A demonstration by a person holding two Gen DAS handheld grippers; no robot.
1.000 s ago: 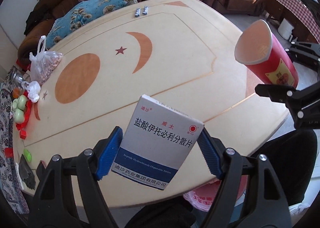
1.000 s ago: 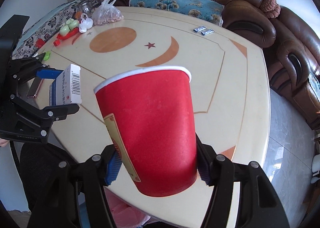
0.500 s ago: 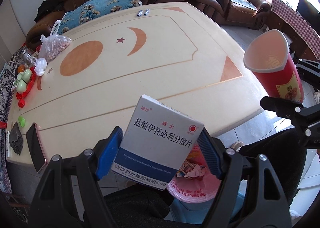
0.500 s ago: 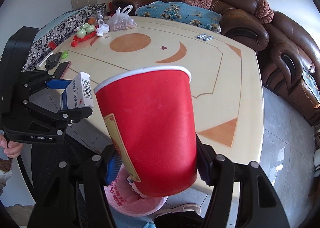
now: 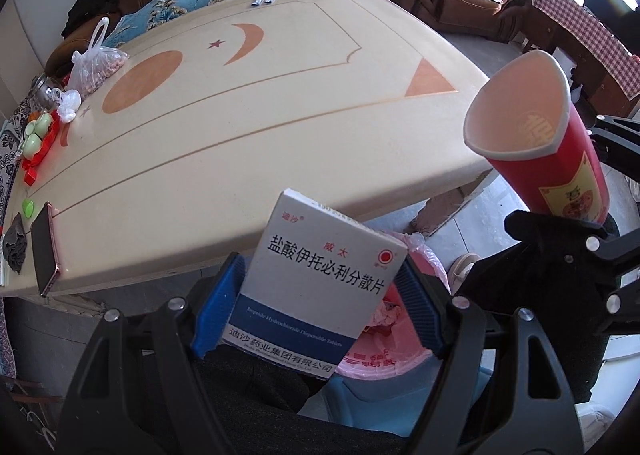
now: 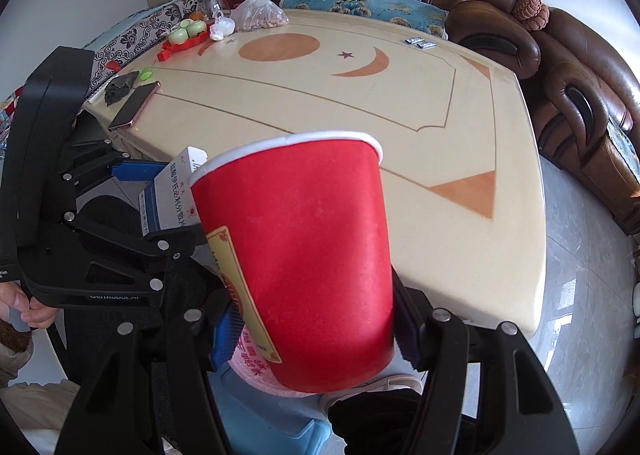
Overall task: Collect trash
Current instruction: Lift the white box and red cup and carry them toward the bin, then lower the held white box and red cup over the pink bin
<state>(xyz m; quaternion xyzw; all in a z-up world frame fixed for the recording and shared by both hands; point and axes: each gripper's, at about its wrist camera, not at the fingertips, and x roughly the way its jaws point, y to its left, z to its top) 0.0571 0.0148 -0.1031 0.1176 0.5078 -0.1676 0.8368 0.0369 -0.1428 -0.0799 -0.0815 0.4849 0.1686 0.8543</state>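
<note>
Brown leather sofas (image 6: 580,95) wrap the far side of a big cream table (image 5: 280,127) inlaid with an orange circle, moon and star, all lying ahead of both claws. Below the claws, off the table's near edge, a bin lined with a pink bag (image 5: 384,359) sits on the grey floor, some scraps showing inside.

Clamped on a red paper cup (image 6: 304,263), the right claw (image 6: 316,327) holds it by the lower part, rim up and leaning slightly, over the pink bag. Just to its left, the left claw (image 5: 320,303) is closed on a white and blue medicine box (image 5: 320,283), its blue pads pressing the two sides, the box tilted and held above the bin's edge.

Far left of the left claw, a phone (image 5: 44,247) lies at the table edge, with a clear bag of nuts (image 5: 98,67) further back. Two small silver packets (image 5: 264,0) rest at the far rim.
</note>
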